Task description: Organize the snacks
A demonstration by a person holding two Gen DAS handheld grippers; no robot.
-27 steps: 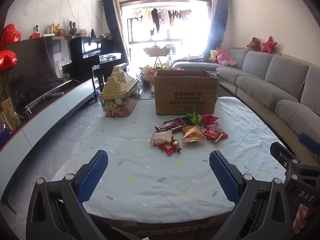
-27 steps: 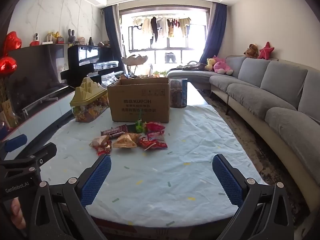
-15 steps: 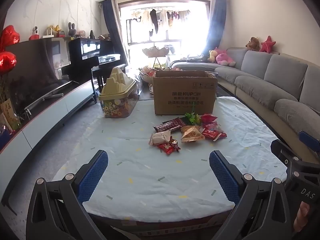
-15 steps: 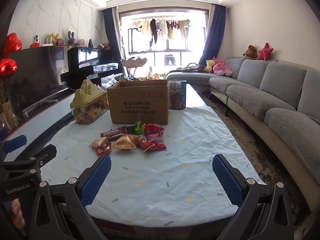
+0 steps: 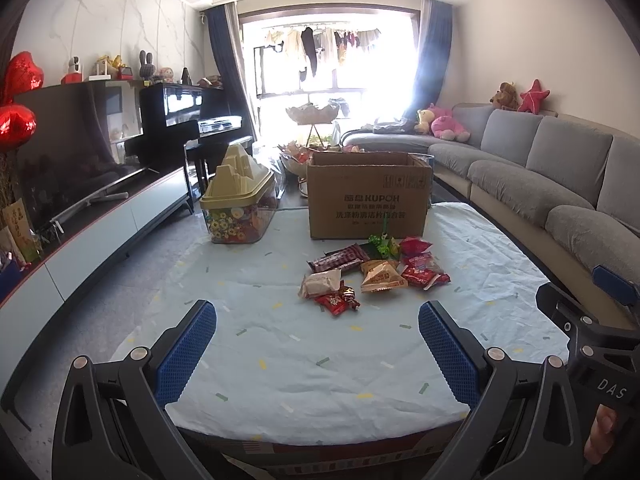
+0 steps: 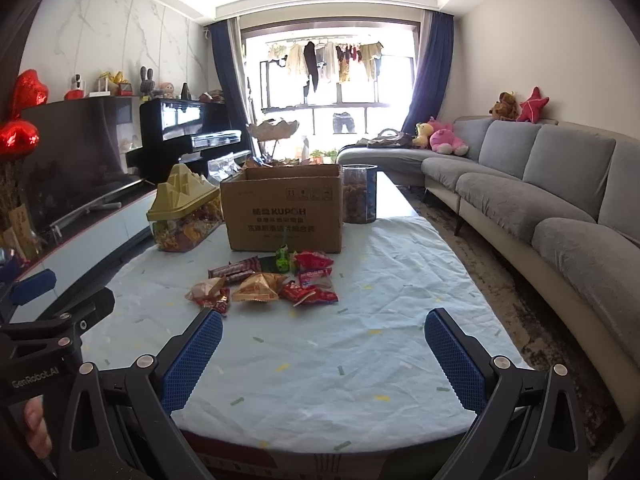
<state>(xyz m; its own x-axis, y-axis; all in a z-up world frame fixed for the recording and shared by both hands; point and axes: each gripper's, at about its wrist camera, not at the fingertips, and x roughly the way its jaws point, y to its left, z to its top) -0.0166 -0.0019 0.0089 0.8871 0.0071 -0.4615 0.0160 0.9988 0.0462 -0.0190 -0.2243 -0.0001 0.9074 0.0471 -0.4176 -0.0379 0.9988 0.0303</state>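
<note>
Living room with a cloth-covered desk (image 5: 304, 364), snacks and two released grippers.

Snack packets (image 5: 372, 276) are heaped near the middle of the desk, just before a cardboard box (image 5: 370, 196) set toward the far edge; a clear candy container (image 5: 240, 208) with a yellow lid is seen at the far left corner. The left gripper (image 5: 318, 350) and right gripper (image 6: 323, 356) are held spread wide over the near edge, with nothing grasped, well apart from the snack packets.

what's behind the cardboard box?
In the right wrist view, a clear round jar of brown snacks stands behind the cardboard box, at its right corner. The box hides the jar's left side and the table directly behind it.
</note>
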